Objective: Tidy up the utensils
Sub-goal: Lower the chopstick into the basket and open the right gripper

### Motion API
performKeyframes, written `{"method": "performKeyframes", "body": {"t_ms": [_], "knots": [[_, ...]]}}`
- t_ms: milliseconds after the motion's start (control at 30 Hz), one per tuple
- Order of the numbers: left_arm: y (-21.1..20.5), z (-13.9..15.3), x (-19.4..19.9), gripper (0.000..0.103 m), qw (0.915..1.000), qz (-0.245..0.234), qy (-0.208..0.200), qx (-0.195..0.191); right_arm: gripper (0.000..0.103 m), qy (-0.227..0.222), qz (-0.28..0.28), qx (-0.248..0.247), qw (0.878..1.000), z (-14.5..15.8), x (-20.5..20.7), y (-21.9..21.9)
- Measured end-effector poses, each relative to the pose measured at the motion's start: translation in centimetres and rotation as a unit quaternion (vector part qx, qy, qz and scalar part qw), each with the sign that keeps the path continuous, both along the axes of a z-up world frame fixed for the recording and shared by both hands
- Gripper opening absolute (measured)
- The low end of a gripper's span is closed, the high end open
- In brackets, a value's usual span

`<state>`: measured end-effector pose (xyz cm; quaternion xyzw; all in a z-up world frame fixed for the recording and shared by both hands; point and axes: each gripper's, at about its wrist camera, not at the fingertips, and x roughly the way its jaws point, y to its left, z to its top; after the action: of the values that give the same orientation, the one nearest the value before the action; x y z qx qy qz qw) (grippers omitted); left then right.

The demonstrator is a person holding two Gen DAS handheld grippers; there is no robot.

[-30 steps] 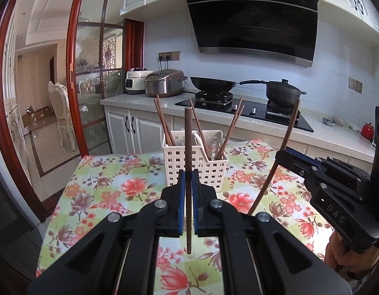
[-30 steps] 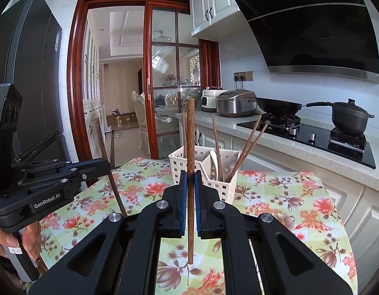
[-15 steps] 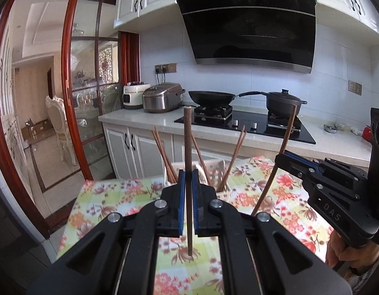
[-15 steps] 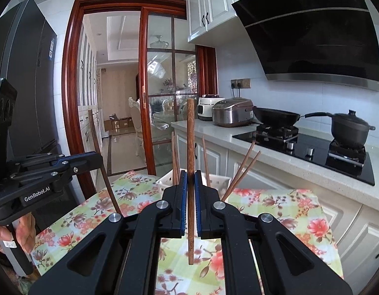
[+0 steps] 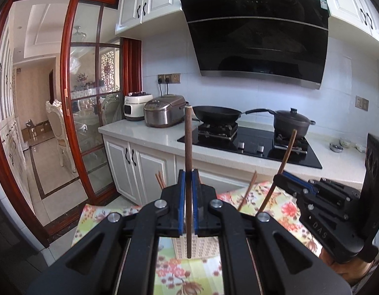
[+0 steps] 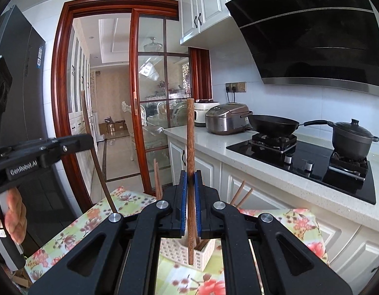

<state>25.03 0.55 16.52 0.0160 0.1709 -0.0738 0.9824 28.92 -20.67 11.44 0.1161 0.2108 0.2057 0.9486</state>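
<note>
Chopstick (image 5: 188, 147) upright, clamped in left tool (image 5: 188, 191), right tool (image 6: 190, 191) likewise, white basket (image 6: 182, 252) rim below.

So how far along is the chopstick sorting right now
Done: several chopsticks already stand in the white basket on the floral tablecloth.

In hand: the left claw is shut on one upright chopstick, and the right claw is shut on another chopstick, both above the basket.

Left: lowering these two in. Whether more lie on the table cannot be seen.
</note>
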Motion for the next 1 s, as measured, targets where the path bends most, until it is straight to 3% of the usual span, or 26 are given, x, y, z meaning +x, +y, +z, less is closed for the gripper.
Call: {"method": "performKeyframes", "body": {"t_ms": [400, 667, 1000], "knots": [[-0.3, 0.9, 6.1, 0.005, 0.9999, 0.011, 0.001, -0.013, 0.006, 0.016, 0.0, 0.01, 1.0, -0.3, 4.9, 1.1], [1.1, -2.5, 10.6, 0.005, 0.997, 0.005, 0.057, -0.052, 0.006, 0.058, 0.031, -0.006, 0.998, -3.1, 7.9, 3.6], [1.1, -7.2, 14.0, 0.005, 0.992, -0.011, 0.115, -0.052, 0.006, 0.111, 0.058, -0.034, 0.992, -6.8, 10.2, 7.0]]}}
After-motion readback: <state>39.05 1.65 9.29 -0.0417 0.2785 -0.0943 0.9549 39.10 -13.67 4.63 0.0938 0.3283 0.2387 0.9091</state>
